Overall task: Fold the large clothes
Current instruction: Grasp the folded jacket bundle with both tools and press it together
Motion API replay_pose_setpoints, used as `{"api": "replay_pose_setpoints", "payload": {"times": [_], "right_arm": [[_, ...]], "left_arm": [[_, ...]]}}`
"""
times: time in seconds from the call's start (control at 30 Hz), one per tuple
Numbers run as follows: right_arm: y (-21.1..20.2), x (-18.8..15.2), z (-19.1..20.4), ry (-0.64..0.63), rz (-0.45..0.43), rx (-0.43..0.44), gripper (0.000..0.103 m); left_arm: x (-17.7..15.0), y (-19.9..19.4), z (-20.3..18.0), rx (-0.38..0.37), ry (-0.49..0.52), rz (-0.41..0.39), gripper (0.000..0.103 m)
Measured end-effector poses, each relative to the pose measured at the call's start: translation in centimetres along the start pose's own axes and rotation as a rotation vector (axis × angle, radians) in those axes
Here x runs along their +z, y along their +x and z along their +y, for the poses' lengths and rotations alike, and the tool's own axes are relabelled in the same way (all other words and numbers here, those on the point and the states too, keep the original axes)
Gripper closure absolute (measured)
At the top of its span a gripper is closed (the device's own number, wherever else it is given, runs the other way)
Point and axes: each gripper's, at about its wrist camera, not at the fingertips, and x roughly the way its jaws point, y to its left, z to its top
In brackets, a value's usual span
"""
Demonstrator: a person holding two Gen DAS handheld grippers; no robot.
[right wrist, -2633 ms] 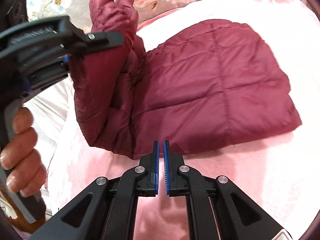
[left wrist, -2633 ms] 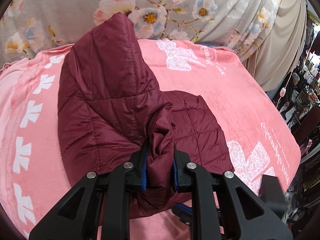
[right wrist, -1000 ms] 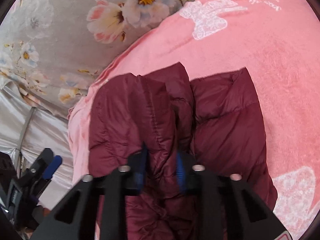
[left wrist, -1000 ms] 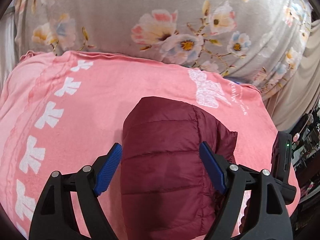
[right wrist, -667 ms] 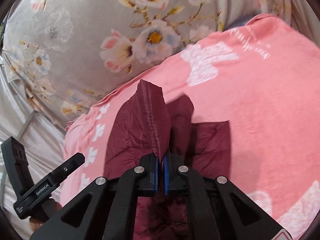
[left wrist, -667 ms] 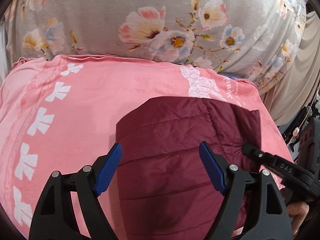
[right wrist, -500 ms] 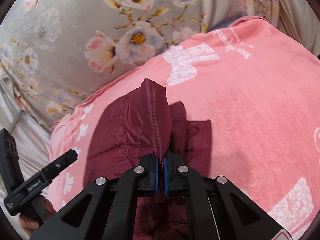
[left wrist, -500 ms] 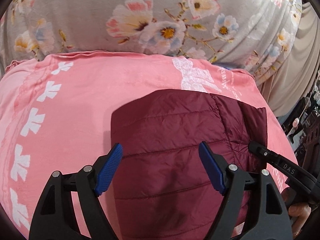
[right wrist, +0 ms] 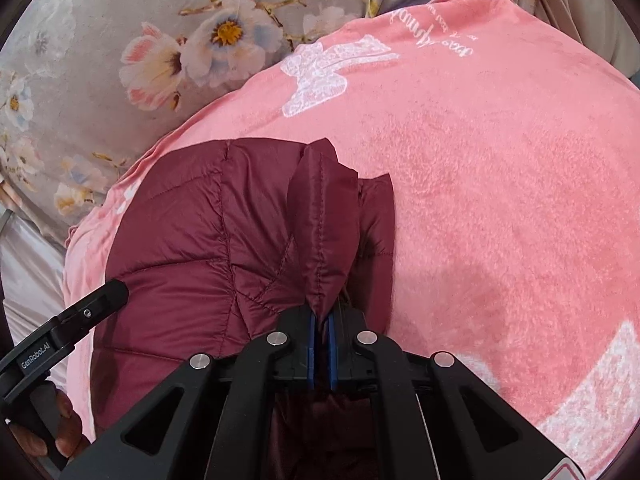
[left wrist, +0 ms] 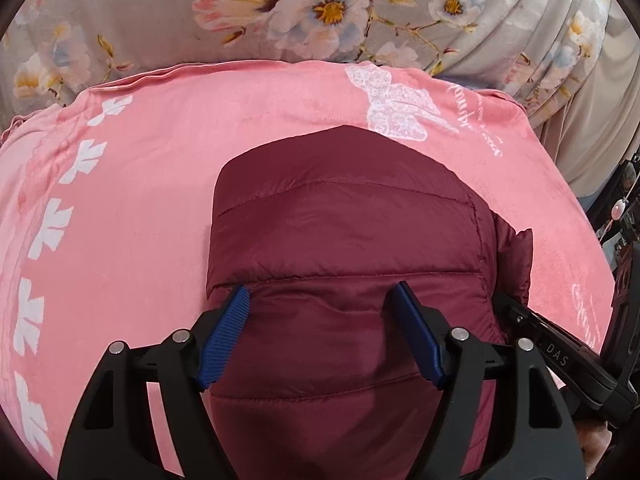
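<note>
Two black grippers with blue pads work over one dark red quilted puffer jacket (left wrist: 348, 248). Right gripper (right wrist: 322, 354) pinches a raised fold of it (a stitched seam runs up that ridge). Left gripper (left wrist: 320, 336) hangs spread above the folded jacket, its jaws closing, pads not pressing. It lies on a pink plush blanket (left wrist: 160, 184) toward the near edge; grey floral fabric (left wrist: 160, 12) lies beyond the far edge.

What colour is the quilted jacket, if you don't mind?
Dark maroon quilted puffer jacket; clearest in the left wrist view.
</note>
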Motion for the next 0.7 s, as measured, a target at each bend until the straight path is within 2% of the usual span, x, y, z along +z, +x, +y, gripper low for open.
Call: {"api": "replay_pose_setpoints", "payload": {"times": [0.47, 0.7], "right_arm": [[2.0, -0.8, -0.5, -0.012, 0.017, 0.0, 0.098], [2.6, -0.9, -0.8, -0.02, 0.017, 0.009, 0.098]], "left_arm": [[-1.1, 2.6, -0.4, 0.052, 0.033, 0.032, 0.03], [-1.9, 3.7, -0.6, 0.076, 0.05, 0.024, 0.029]]}}
